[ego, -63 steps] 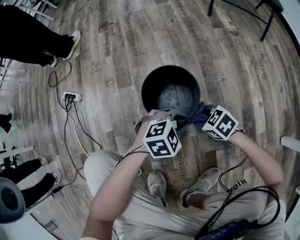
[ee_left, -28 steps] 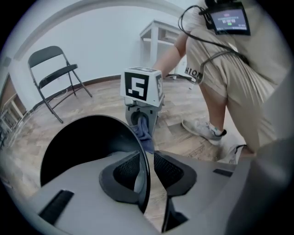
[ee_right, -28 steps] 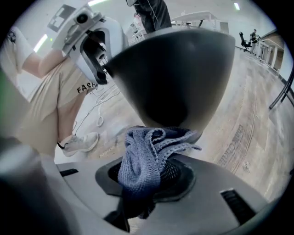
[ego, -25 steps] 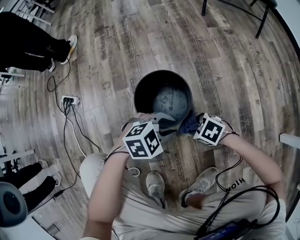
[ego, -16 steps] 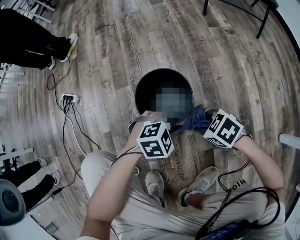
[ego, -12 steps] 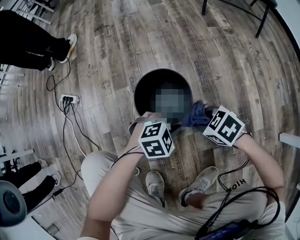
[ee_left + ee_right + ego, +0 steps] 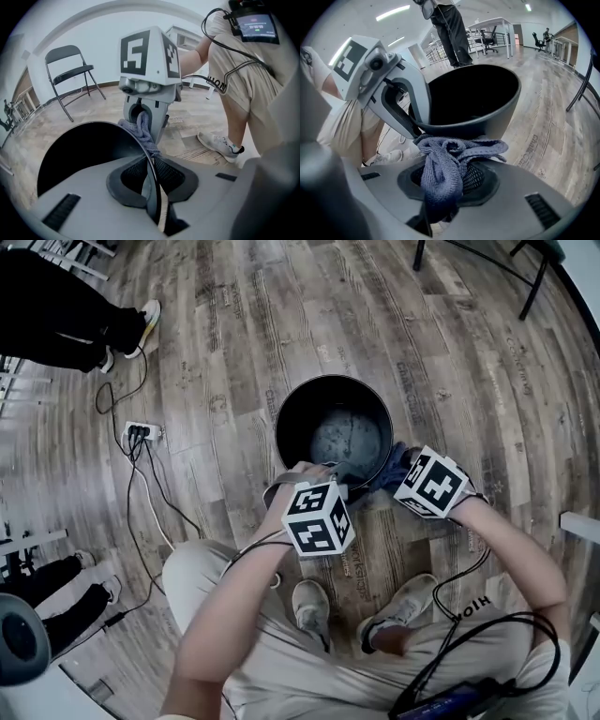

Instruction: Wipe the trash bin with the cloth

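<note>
Currently: one black trash bin upright on wood floor, between two grippers. Left gripper: jaws just been closing, now narrow, pinched on bin's near rim, thin wall between pads. Right gripper: jaws clamped on one bunched blue cloth, cloth pressed against bin's outside just under rim. One white power strip on floor, well apart from bin.

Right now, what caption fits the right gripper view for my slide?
Right gripper clamps a bunched blue cloth against the black trash bin's outer wall.
</note>
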### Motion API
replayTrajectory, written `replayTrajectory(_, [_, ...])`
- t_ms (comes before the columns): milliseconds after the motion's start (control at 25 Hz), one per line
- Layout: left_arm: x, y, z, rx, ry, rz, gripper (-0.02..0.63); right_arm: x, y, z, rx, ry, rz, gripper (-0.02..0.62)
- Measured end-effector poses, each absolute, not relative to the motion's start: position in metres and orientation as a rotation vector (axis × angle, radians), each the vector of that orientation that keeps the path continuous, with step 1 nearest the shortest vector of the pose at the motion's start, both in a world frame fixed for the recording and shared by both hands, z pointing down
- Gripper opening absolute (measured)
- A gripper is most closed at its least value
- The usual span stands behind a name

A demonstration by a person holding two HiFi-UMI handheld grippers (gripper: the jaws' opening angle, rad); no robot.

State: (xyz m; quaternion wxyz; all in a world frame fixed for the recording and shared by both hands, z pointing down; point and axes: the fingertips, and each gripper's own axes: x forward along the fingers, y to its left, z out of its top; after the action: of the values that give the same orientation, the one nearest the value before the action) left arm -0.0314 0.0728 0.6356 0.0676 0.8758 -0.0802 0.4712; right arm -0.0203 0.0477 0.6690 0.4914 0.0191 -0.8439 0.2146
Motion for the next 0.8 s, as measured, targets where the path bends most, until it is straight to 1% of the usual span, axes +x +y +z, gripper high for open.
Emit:
replayTrajectory(400, [-0.036,0.071,0.635,2.636,-0.241,1.407,0.057,-0.028,0.053,0.743,0.01,-2.022,0.57,0.112])
replayTrajectory(800, [-0.036,0.074,0.635,2.663,-0.222,1.402,0.057,-0.022,0.044,0.841,0.002,-1.904,0.439,0.112])
